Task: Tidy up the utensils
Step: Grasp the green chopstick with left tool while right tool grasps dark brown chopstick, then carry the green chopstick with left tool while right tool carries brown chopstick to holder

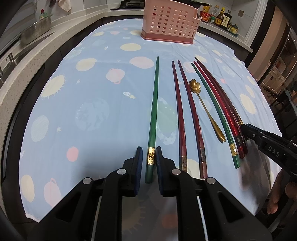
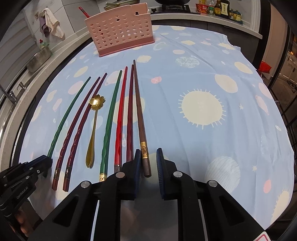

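My left gripper (image 1: 148, 148) is shut on the gold-banded end of a green chopstick (image 1: 154, 111) that lies on the blue patterned cloth (image 1: 92, 111). My right gripper (image 2: 148, 150) is shut on the thick end of a brown chopstick (image 2: 138, 103), which rests against its left pad. Between them lie two dark red chopsticks (image 1: 185, 111), a gold flower spoon (image 2: 93, 128), a second green chopstick (image 2: 110, 120) and more red chopsticks (image 2: 120, 118). A pink perforated utensil holder (image 2: 118, 31) stands at the far end with a red chopstick in it.
The cloth covers a table with its edges close on the left and right. A counter with a sink and a metal basket (image 2: 38, 57) runs along the left. Sauce bottles (image 1: 220, 17) stand at the back right. A hand (image 1: 278, 196) shows at the lower right.
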The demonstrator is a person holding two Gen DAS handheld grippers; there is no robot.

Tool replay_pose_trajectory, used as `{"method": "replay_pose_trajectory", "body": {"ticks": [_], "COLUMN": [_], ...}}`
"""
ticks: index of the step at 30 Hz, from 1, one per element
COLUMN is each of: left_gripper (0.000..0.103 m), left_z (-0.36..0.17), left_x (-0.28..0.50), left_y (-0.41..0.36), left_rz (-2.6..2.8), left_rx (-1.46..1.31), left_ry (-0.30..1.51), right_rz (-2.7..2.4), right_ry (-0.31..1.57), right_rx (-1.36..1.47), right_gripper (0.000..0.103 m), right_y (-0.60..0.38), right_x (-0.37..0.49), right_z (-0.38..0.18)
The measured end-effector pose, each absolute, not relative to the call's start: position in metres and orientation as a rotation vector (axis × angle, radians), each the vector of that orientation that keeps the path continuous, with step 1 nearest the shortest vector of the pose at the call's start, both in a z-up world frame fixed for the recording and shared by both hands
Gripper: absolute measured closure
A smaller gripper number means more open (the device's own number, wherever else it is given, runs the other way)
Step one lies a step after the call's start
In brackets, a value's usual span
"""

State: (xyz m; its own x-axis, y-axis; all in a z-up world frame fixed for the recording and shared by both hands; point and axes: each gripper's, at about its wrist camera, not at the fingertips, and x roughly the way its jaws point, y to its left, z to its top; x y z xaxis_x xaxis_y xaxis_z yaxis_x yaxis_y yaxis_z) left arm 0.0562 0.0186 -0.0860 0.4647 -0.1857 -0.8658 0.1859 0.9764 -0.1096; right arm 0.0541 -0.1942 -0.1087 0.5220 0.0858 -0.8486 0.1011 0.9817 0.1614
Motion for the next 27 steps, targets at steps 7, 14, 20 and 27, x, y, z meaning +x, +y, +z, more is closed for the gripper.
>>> {"method": "replay_pose_trajectory", "body": {"ticks": [7,14,20,27], "left_gripper": [0.094,0.096,0.096,0.096], "left_z": [-0.086,-0.083,-0.066,-0.027], "left_x": [0.055,0.049,0.043,0.043], "left_y": [0.023,0.025,0.027,0.03], "left_rz": [-0.238,-0.244,-0.246,-0.256], "left_rx": [-0.03,-0.044,-0.051,-0.084], "left_ry": [1.066,1.064,1.032,0.948], "right_rz": [-0.009,-0.003,0.005,0.006], "right_ry": [1.015,0.985,0.931,0.842], "right_rx": [0.218,0.245,0.278,0.314], "right_gripper": [0.096,0.096,0.096,0.096], "right_y": [-0.198,-0.202,-0.208,-0.218], "right_x": [0.048,0.039,0.032,0.03], "right_z": [-0.106,-0.092,-0.068,-0.03]}}
